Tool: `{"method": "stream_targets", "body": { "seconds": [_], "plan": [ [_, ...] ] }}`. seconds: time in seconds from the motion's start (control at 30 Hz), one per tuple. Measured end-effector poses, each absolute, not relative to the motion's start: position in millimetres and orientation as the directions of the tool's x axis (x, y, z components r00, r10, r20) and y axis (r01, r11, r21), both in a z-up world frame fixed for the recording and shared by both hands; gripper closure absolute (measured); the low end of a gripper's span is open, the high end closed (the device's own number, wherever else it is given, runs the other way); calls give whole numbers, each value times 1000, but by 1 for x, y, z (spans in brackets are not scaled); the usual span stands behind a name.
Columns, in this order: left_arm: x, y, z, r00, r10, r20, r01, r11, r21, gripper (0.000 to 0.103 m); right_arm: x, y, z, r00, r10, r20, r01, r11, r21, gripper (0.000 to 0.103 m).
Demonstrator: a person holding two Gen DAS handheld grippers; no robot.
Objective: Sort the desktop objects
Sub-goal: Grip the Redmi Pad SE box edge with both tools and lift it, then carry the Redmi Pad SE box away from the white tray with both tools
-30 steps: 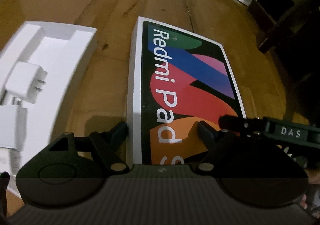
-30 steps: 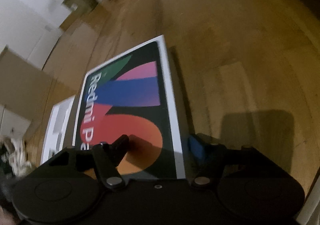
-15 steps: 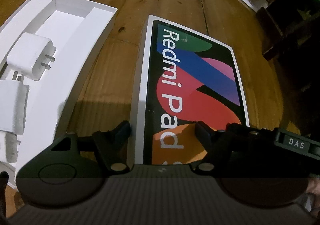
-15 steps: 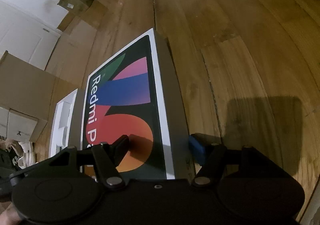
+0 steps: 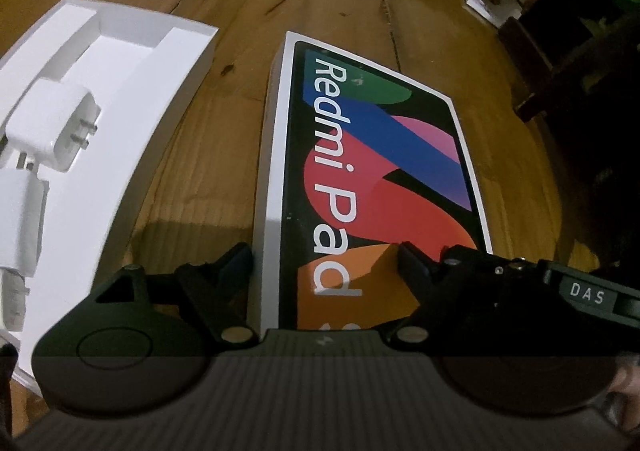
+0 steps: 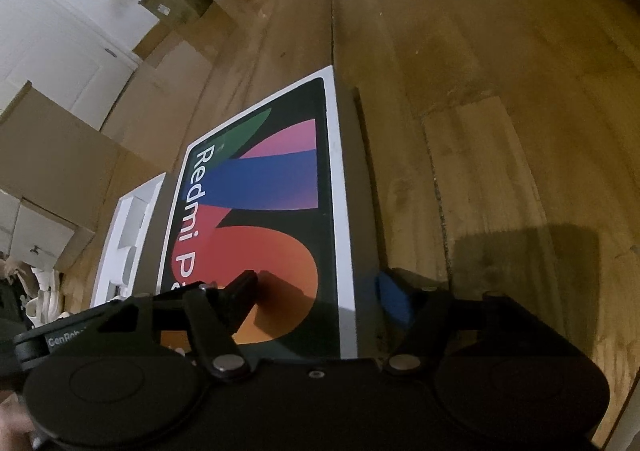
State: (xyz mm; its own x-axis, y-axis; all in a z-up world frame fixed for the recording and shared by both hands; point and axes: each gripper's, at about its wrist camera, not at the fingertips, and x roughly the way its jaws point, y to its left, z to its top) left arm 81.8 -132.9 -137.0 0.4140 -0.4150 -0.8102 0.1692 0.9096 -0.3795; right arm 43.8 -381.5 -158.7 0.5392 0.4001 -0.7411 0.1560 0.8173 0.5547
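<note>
Wood floor; left gripper, right gripper both spread, straddling tablet box corners.

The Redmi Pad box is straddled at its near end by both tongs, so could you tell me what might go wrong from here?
1. The left tongs and right tongs, both open, only straddle the near corners of the Redmi Pad box; its far end is unsupported, so it may tilt or slip if lifted.
2. The white tray with the charger lies close on the left; a sideways swing could knock it.
3. The two tongs sit very close and might collide.
</note>
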Motion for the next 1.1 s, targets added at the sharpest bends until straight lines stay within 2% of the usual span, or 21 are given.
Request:
{"method": "stream_targets", "body": {
  "seconds": [0.4, 0.57, 0.63, 1.1],
  "plan": [
    [75, -129, -103, 489, -378, -786, 217, 926, -311, 25, 29, -384, -143, 596, 450, -665, 110, 775, 623, 32],
    [75, -124, -80, 537, -341, -771, 234, 939, -252, 26, 21, -387, -144, 647, 506, -571, 113, 676, 728, 32],
    [75, -118, -71, 548, -337, -766, 248, 940, -236, 26, 21, -382, -141, 642, 521, -562, 86, 680, 728, 32],
    [80, -38, -40, 610, -237, -756, 134, 971, -196, 26, 41, -316, -123, 613, 621, -488, -29, 636, 771, 32]
  ]
}}
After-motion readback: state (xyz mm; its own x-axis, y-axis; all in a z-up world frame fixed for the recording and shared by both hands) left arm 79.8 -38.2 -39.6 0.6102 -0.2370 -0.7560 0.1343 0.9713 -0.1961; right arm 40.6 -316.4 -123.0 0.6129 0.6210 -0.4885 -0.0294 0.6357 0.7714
